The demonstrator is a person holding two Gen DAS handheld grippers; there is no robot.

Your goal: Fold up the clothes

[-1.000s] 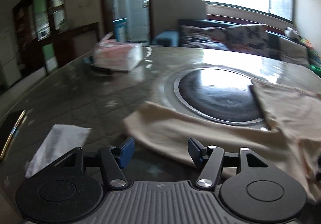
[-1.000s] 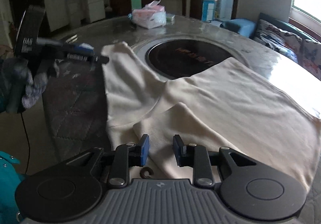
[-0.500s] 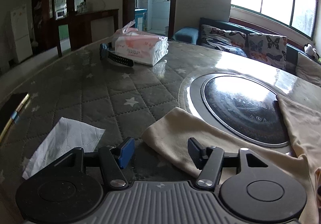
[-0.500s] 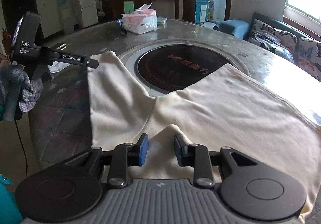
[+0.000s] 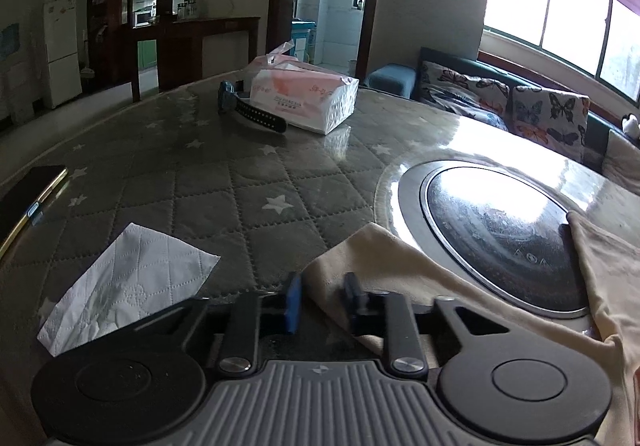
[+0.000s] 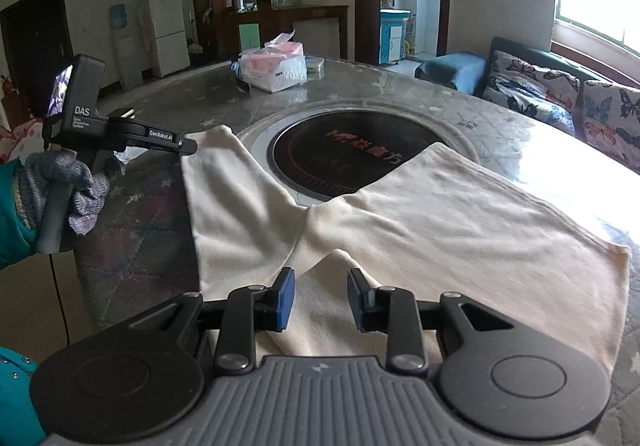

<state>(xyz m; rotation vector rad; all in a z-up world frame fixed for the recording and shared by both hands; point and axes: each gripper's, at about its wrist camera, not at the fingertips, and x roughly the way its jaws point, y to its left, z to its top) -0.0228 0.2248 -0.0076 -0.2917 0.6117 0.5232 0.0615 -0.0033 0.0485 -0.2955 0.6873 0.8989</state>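
Two grippers, one cream garment [image 6: 420,214], spread over a round table [image 5: 224,182] with a quilted star-pattern cover. Using the dark round hotplate [image 6: 348,158] set in the middle of the table as the landmark: the garment looks like a pair of shorts or trousers, with two leg-like flaps running along either side of the hotplate and meeting at its near side, so it makes a V that opens away from the right wrist camera. Both flaps overlap the hotplate's rim a bit.

Beyond the hotplate there's a pink and white tissue pack [image 5: 304,100] with a dark watch [image 5: 250,108] lying just beside it. Left of the hotplate a loose white tissue [image 5: 128,286] lies flat, and further left a phone [image 5: 28,202] sits at the table edge.

Left gripper [image 5: 322,302] is at the end of the left flap, its jaws narrowly apart with the cloth corner between them, not pinched as far as I can see. In the right wrist view a gloved hand [image 6: 76,190] holds it. Right gripper [image 6: 320,300] is low over the folded bit nearest the camera, jaws parted and gripping nothing.
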